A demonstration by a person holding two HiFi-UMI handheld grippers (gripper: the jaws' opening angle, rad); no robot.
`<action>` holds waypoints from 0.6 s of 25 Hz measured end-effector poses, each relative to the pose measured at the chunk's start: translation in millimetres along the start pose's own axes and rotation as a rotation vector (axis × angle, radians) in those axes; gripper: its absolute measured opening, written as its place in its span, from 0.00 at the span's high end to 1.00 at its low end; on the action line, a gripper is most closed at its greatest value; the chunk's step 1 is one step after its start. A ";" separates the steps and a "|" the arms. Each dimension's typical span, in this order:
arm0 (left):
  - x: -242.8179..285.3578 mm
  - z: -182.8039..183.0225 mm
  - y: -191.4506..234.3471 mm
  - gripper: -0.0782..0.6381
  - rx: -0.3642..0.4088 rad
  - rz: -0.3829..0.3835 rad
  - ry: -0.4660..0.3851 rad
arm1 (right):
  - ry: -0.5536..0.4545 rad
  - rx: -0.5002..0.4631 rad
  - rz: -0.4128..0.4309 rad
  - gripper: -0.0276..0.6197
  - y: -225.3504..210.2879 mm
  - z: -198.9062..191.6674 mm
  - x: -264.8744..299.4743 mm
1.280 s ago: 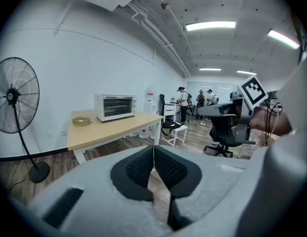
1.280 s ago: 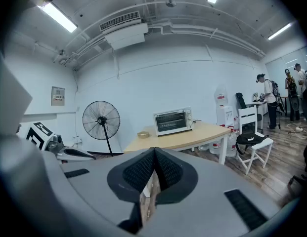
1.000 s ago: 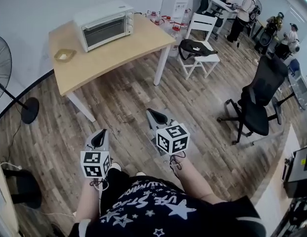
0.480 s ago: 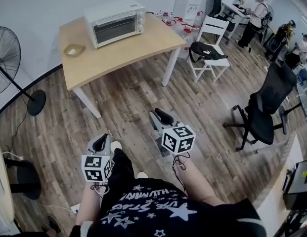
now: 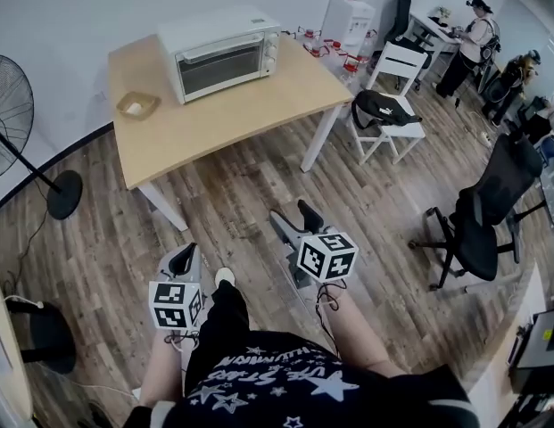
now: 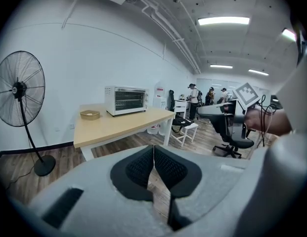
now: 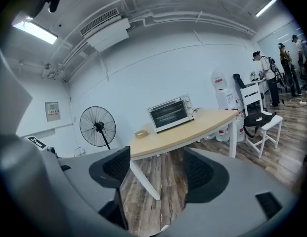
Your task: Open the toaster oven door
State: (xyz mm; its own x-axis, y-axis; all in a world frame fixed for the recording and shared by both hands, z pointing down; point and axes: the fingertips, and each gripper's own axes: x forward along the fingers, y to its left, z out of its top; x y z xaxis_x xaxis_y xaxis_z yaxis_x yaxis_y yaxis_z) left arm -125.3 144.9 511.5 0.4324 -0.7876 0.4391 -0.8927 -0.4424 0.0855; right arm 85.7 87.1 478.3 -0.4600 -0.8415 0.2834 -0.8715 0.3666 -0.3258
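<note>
A white toaster oven [image 5: 221, 53] stands with its door closed at the back of a light wooden table [image 5: 232, 119], far ahead of both grippers. It also shows in the left gripper view as the toaster oven [image 6: 126, 100] and in the right gripper view as the toaster oven [image 7: 170, 112]. My left gripper [image 5: 183, 259] is held low over the wood floor, jaws shut with nothing in them [image 6: 153, 152]. My right gripper [image 5: 293, 217] is beside it, its jaws opening and wide apart, with nothing between them [image 7: 155, 169].
A small tan dish [image 5: 136, 105] lies on the table's left part. A standing fan [image 5: 13, 105] is at the left. A white chair with a black bag [image 5: 388, 114] and a black office chair [image 5: 491, 212] are at the right. People stand far back right.
The right gripper's jaws have gone from shut to wide apart. Both grippers and the view have come a little closer to the table.
</note>
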 end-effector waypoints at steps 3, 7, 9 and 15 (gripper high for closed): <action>32.8 17.4 33.7 0.86 0.002 -0.011 0.002 | 0.011 0.001 -0.011 0.46 -5.0 12.5 42.6; 77.2 47.1 75.6 0.86 -0.006 -0.032 0.001 | 0.023 0.010 -0.043 0.46 -16.4 37.8 97.2; 99.2 64.2 93.9 0.86 0.007 -0.049 0.001 | 0.024 0.007 -0.060 0.46 -22.2 54.0 122.0; 151.3 112.0 151.4 0.86 0.018 -0.072 -0.017 | 0.015 0.013 -0.099 0.46 -30.0 98.3 191.3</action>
State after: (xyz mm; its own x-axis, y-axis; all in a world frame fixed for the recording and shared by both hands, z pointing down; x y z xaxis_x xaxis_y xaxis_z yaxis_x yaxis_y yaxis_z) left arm -180.8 -89.3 490.7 0.4979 -0.7603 0.4171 -0.8567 -0.5061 0.1002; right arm 40.6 -123.9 453.7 -0.3741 -0.8673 0.3284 -0.9107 0.2765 -0.3070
